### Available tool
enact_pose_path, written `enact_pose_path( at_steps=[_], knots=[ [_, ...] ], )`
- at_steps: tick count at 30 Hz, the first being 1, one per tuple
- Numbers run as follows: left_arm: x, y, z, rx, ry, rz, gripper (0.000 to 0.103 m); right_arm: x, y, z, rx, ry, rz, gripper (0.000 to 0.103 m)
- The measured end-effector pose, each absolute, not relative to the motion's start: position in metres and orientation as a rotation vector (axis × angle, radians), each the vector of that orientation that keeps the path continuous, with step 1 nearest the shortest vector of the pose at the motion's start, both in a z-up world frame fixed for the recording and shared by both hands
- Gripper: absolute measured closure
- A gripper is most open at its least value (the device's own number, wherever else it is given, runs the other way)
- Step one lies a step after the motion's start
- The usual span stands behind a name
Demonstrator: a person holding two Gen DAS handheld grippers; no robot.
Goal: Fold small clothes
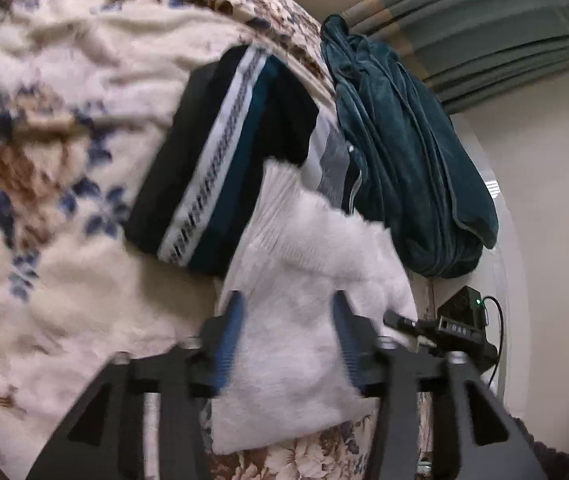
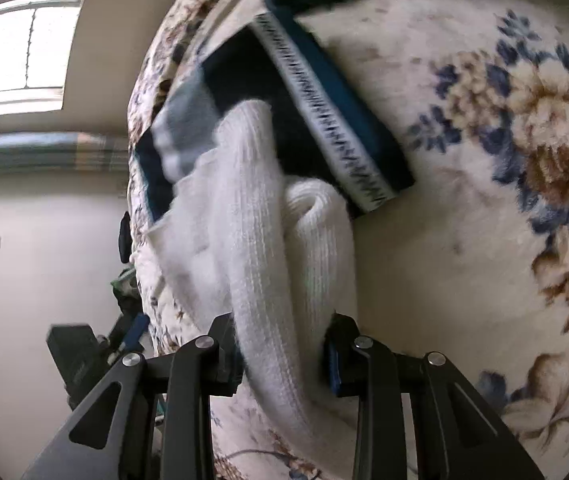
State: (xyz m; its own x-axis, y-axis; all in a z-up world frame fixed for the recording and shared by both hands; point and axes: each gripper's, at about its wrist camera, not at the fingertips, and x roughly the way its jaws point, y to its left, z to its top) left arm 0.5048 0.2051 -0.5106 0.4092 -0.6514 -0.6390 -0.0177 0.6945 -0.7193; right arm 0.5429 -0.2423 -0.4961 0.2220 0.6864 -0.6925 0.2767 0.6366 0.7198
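Both views are pretty smeared with motion blur. The white sock [image 2: 284, 264] covers the right gripper [image 2: 284, 344] inner pads, so contact's hard to read. Left gripper [image 1: 288, 328] jaws sit over the sock, grip unclear. The folded pile [image 1: 220, 160] at 12 o'clock is partly buried under it, and the curtain [image 1: 484, 32] is clipped at 1 o'clock.

Floral bedspread [image 1: 44, 160], pale walls [image 2: 24, 240], grey-green curtain [image 1: 484, 28], bright barred window [image 2: 24, 40].
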Motion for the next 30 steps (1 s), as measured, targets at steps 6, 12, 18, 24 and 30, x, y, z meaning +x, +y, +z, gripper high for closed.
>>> enact_pose_path(
  at_steps=[6, 12, 18, 24, 30],
  knots=[
    [0.504, 0.174, -0.578, -0.738, 1.244, -0.483, 0.049, 0.524, -0.268, -0.525, 0.967, 1.377, 0.326, 0.069],
    [0.521, 0.149, -0.613, -0.815, 1.251, -0.54, 0.035, 0.533, -0.273, -0.547, 0.961, 1.413, 0.328, 0.069],
    [0.505, 0.146, -0.609, -0.913, 1.146, -0.589, 0.064, 0.545, -0.281, -0.552, 0.956, 1.428, 0.326, 0.069],
    [0.476, 0.146, -0.554, -0.835, 1.084, -0.579, 0.071, 0.539, -0.28, -0.529, 0.966, 1.381, 0.354, 0.07],
    [0.477, 0.158, -0.471, -0.826, 0.998, -0.633, 0.072, 0.528, -0.275, -0.464, 1.001, 1.293, 0.427, 0.07]
  ],
)
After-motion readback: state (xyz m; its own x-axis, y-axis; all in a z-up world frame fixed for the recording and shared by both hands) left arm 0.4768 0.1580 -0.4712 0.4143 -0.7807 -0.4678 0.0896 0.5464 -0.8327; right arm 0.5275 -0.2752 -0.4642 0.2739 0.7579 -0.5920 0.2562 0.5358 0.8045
